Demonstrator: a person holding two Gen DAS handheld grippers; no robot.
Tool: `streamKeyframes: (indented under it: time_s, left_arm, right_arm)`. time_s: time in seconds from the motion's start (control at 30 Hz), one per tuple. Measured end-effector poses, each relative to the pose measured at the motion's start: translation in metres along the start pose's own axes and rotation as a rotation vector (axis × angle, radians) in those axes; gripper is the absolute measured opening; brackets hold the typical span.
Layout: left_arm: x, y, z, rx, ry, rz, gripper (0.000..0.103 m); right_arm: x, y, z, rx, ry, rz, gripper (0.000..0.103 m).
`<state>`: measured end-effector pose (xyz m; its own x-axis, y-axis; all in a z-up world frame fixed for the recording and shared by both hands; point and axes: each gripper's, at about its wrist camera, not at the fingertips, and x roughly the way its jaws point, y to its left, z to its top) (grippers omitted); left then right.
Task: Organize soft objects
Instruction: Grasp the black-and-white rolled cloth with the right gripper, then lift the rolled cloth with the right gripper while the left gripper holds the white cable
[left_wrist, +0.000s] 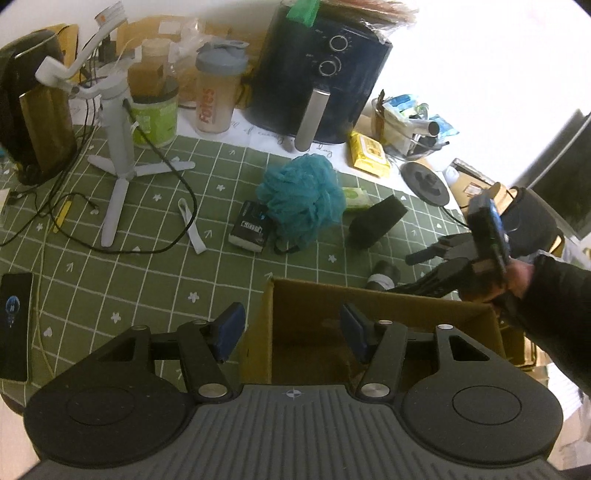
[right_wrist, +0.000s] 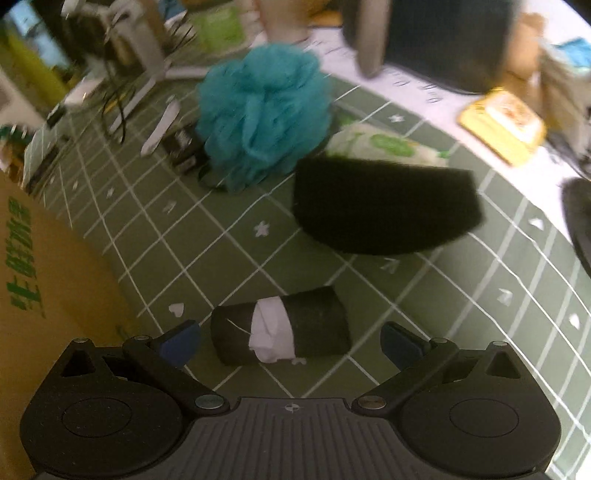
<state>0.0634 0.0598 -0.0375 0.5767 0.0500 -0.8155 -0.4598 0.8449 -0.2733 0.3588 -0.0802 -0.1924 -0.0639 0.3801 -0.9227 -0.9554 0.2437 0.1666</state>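
Right gripper (right_wrist: 290, 345) hangs spread over a black roll (right_wrist: 280, 328).
Left gripper (left_wrist: 291, 330) gapes, empty, at the box (left_wrist: 369, 306) rim.

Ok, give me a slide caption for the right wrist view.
Open right gripper poised around a black roll, cardboard box alongside.

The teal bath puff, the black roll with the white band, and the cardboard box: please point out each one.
teal bath puff (right_wrist: 264, 110): right wrist view, middle of mesh.
black roll (right_wrist: 317, 321): right wrist view, dark part beside white band.
cardboard box (left_wrist: 369, 299): left wrist view, far inner wall.
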Motion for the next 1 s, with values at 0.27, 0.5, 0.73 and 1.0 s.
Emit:
streamKeyframes:
  time_s: [0.27, 0.5, 0.73, 1.0]
  left_arm:
    - [-0.002, 0.007, -0.005, -0.041, 0.003, 0.025, 0.069]
    - [-0.005, 0.013, -0.003, -0.056, -0.016, 0.031, 0.069]
    - [-0.008, 0.016, 0.01, -0.038, -0.057, 0.033, 0.069]
    - [-0.005, 0.025, 0.025, -0.011, -0.096, 0.034, 0.068]
  right_arm:
    - [0.031, 0.013, 0.008, -0.115, 0.106, -0.035, 0.093]
    - [0.033, 0.022, 0.005, -0.156, 0.104, -0.072, 0.086]
    - [0.008, 0.013, 0.007, -0.106, 0.032, -0.094, 0.085]
    - [-0.044, 0.005, 0.004, -0.014, -0.091, -0.128, 0.085]
